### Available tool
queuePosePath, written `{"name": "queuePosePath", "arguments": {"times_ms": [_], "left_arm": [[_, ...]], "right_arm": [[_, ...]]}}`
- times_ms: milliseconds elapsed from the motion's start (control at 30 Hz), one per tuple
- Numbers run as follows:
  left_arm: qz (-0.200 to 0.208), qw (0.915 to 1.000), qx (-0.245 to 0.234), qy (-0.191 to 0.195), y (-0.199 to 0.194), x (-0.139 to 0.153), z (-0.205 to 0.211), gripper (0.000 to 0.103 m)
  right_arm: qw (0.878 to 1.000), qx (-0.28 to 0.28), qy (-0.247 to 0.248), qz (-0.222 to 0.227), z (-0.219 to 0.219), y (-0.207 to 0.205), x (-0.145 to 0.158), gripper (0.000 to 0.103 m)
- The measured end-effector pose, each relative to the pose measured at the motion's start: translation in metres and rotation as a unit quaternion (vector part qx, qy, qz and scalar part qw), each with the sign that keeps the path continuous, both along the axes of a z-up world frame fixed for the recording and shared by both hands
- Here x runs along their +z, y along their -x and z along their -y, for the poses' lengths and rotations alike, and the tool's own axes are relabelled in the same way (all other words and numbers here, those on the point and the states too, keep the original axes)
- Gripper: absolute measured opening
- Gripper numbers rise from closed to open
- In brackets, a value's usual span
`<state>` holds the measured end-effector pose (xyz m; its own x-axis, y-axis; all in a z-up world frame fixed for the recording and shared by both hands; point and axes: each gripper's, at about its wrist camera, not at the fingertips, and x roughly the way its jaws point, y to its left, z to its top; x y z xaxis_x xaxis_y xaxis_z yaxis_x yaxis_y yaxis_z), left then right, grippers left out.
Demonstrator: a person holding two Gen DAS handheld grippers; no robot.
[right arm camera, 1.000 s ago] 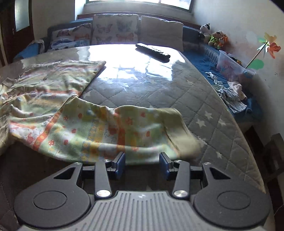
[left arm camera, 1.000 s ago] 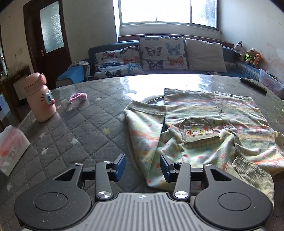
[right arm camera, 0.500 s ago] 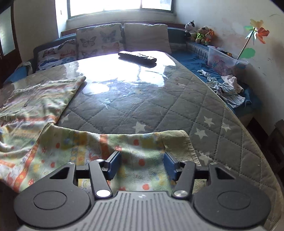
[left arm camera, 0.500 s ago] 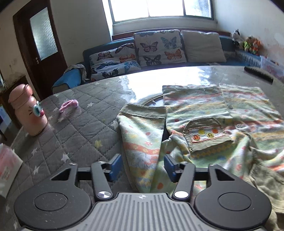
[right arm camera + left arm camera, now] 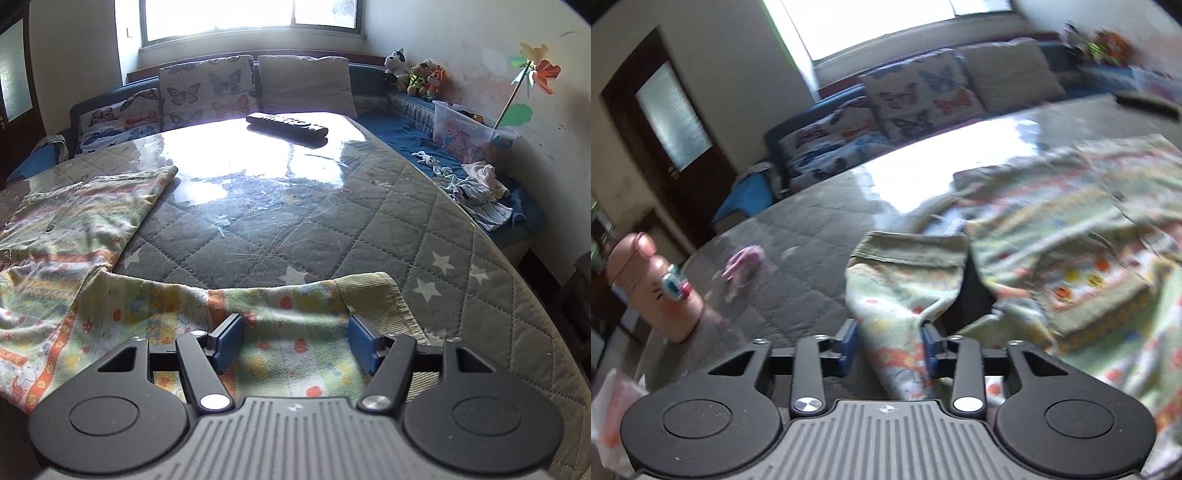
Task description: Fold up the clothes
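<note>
Sleeve runs lengthwise away from the closing left tool – cuff farthest – fabric between unpressed pads.

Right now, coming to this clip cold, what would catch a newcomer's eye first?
The patterned garment sprawled over the grey quilted table, one sleeve running between the closing jaws of the left tool. The right tool, jaws opening, sits over the other sleeve near its cuff. Next, the pink bottle at the table's left edge and the remote on the glare at the far end.
</note>
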<state>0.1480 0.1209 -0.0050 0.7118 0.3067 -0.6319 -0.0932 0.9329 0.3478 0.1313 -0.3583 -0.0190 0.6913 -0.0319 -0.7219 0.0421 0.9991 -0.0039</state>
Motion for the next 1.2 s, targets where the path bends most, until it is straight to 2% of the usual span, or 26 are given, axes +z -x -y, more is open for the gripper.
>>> {"name": "queuePosePath", "arguments": {"times_ms": [100, 233, 333, 433, 533, 667, 767, 900, 1000, 1067, 1200], "left_arm": [[0.019, 0.9978, 0.059, 0.02, 0.007, 0.007, -0.026, 0.037], [0.033, 0.9892, 0.133, 0.053, 0.019, 0.01, -0.061, 0.04], [0.019, 0.9841, 0.167, 0.059, 0.028, 0.003, -0.078, 0.042], [0.021, 0.9777, 0.205, 0.042, 0.036, -0.003, -0.088, 0.042], [0.026, 0.9716, 0.222, 0.078, 0.042, 0.003, -0.101, 0.043], [0.03, 0.9779, 0.192, 0.077, 0.044, 0.008, -0.095, 0.044], [0.041, 0.9819, 0.166, 0.081, 0.05, 0.015, -0.084, 0.051], [0.063, 0.9862, 0.145, 0.051, 0.058, 0.022, -0.066, 0.055], [0.076, 0.9874, 0.127, 0.054, 0.065, 0.029, -0.059, 0.061], [0.071, 0.9917, 0.097, 0.045, 0.065, 0.028, -0.051, 0.067], [0.042, 0.9972, 0.06, 0.011, 0.051, 0.012, -0.039, 0.068]], "right_arm": [[1.0, 0.0, 0.001, 0.001, -0.001, 0.0, 0.0, 0.065], [1.0, -0.001, 0.0, 0.001, -0.001, 0.0, 0.0, 0.065], [1.0, -0.001, 0.0, 0.001, -0.001, 0.0, 0.0, 0.065], [1.0, -0.002, 0.0, 0.002, -0.001, 0.0, -0.001, 0.065], [1.0, -0.003, 0.0, 0.004, -0.001, 0.001, -0.001, 0.065], [1.0, -0.003, 0.001, 0.005, -0.003, 0.005, 0.002, 0.065], [1.0, 0.005, 0.008, 0.014, -0.006, 0.013, 0.006, 0.065], [1.0, 0.005, 0.013, 0.001, -0.006, 0.021, 0.008, 0.065], [1.0, 0.001, 0.012, -0.003, -0.004, 0.026, 0.007, 0.065], [1.0, 0.001, 0.011, -0.004, -0.003, 0.027, 0.005, 0.067], [1.0, -0.003, 0.01, -0.003, -0.002, 0.027, 0.004, 0.071]]}}
